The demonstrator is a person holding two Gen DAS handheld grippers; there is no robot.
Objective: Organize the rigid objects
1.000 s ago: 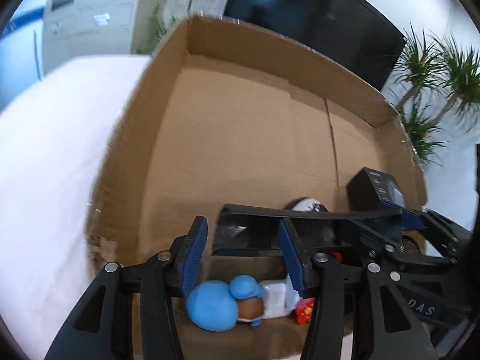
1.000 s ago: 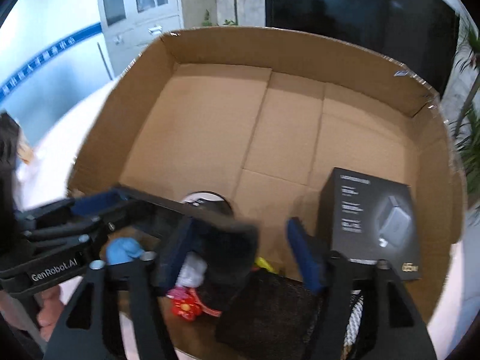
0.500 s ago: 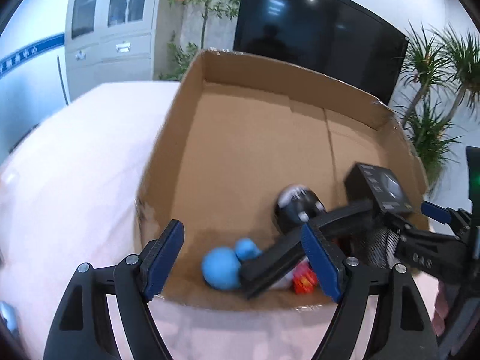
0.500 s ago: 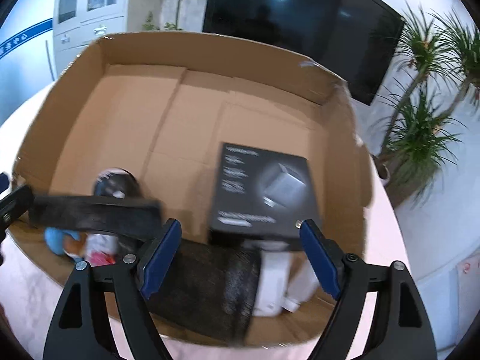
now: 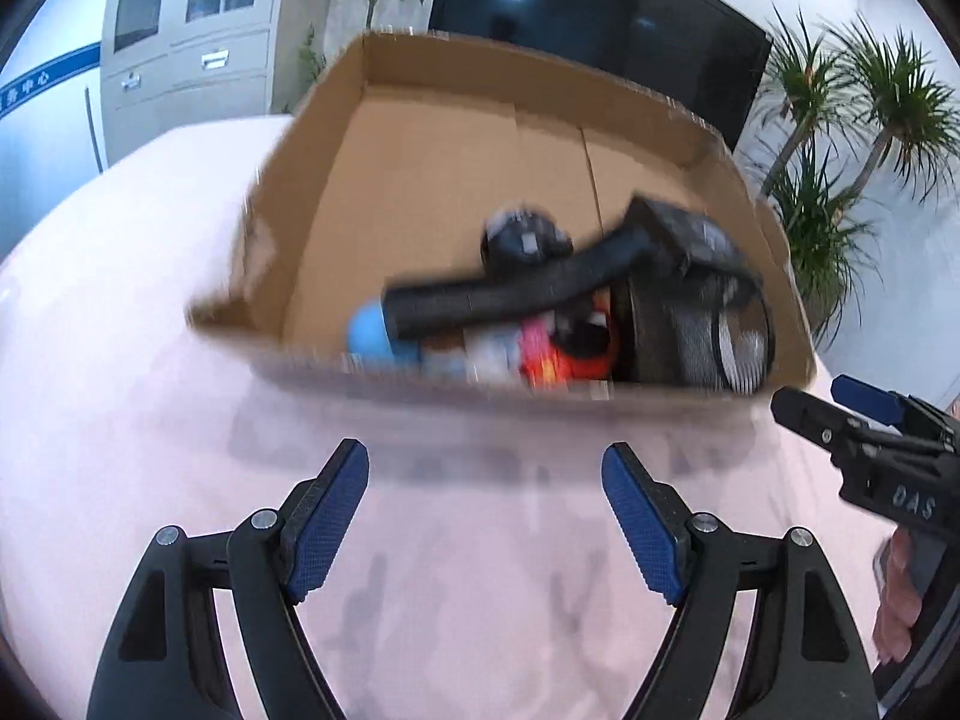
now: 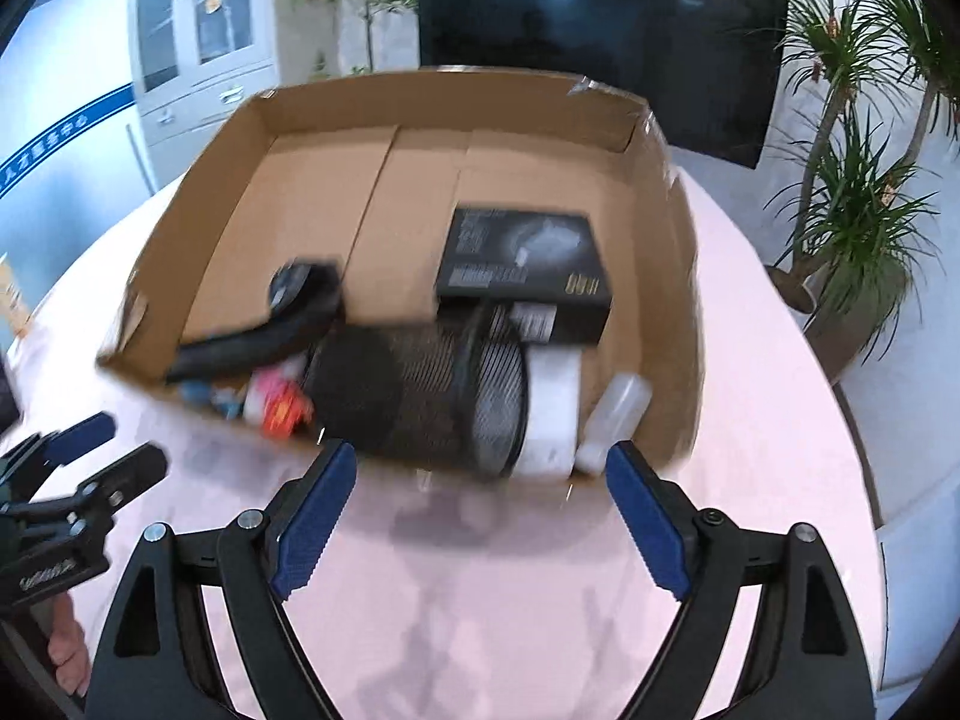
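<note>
An open cardboard box (image 5: pixel 336 192) (image 6: pixel 252 192) stands on the pink table. Inside lie a long black flat object (image 5: pixel 510 294) (image 6: pixel 258 336), a black mesh bin on its side (image 6: pixel 432 396) (image 5: pixel 702 330), a black product box (image 6: pixel 522 270) (image 5: pixel 690 228), a blue toy (image 5: pixel 367 330), a red toy (image 5: pixel 558 354) (image 6: pixel 282 408), a white roll (image 6: pixel 549 414) and a clear bottle (image 6: pixel 618 414). My left gripper (image 5: pixel 485 516) is open and empty in front of the box. My right gripper (image 6: pixel 480 522) is open and empty before the box's near wall.
The pink table (image 5: pixel 150 420) (image 6: pixel 768 420) surrounds the box. Potted plants (image 6: pixel 858 192) stand at the right, a dark screen (image 5: pixel 588 18) and a grey cabinet (image 5: pixel 180 48) behind. Each gripper shows in the other's view: the right one (image 5: pixel 864 444), the left one (image 6: pixel 78 486).
Both grippers let go of the long black object, opened wide and pulled back out of the box toward me. The object now rests inside across the toys.
</note>
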